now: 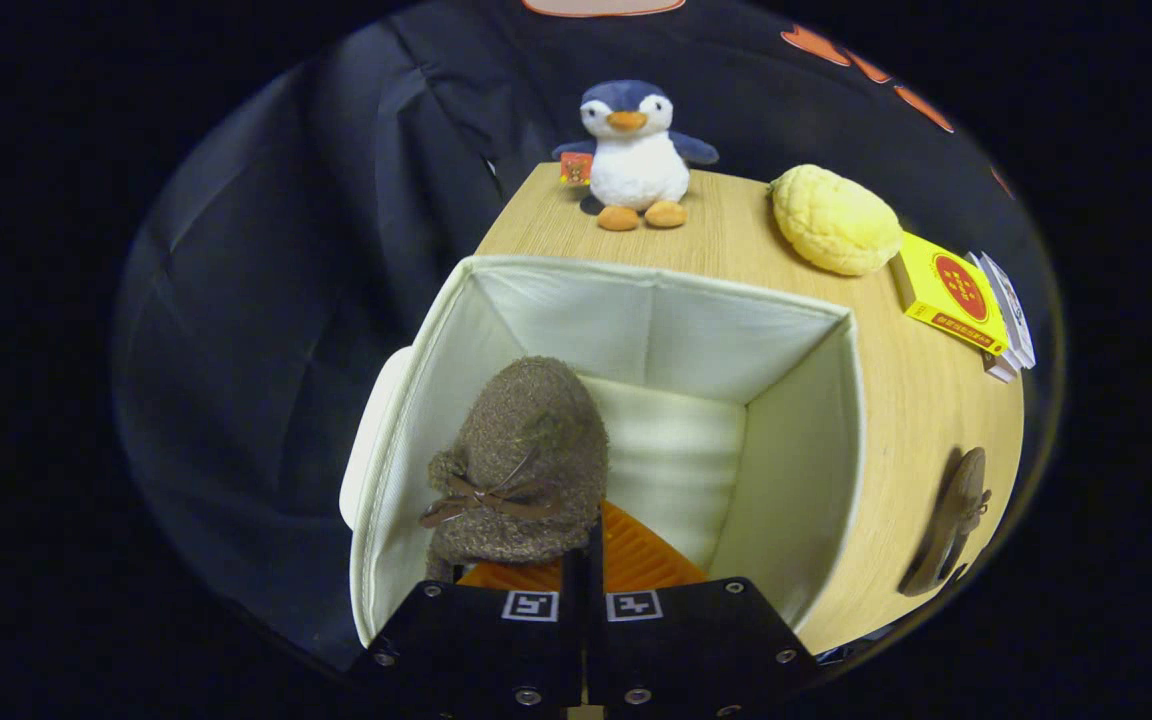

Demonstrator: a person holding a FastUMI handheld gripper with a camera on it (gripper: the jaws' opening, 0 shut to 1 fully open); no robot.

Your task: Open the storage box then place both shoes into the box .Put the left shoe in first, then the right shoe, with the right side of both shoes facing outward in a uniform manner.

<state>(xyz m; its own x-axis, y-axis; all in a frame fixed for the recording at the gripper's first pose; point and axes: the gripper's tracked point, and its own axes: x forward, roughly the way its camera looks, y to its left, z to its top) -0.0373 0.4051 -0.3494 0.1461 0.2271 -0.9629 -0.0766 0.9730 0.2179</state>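
Gripper view: wooden worktop (736,230) against black cloth; one open storage box (636,300), two shoes; claw (584,560) pinches one shoe (521,460) inside, other shoe (951,520) at worktop's edge.

Gripper (584,565) pointing down, fingers closed together, pinching something

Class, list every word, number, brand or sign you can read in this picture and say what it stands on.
None can be quoted.
Yellow box on the table: print on a red disc and a red strip, too small.
Tag on the penguin toy: blurred.
Gripper, holding the brown shoe over the storage box: two square coded markers, patterns, no words.
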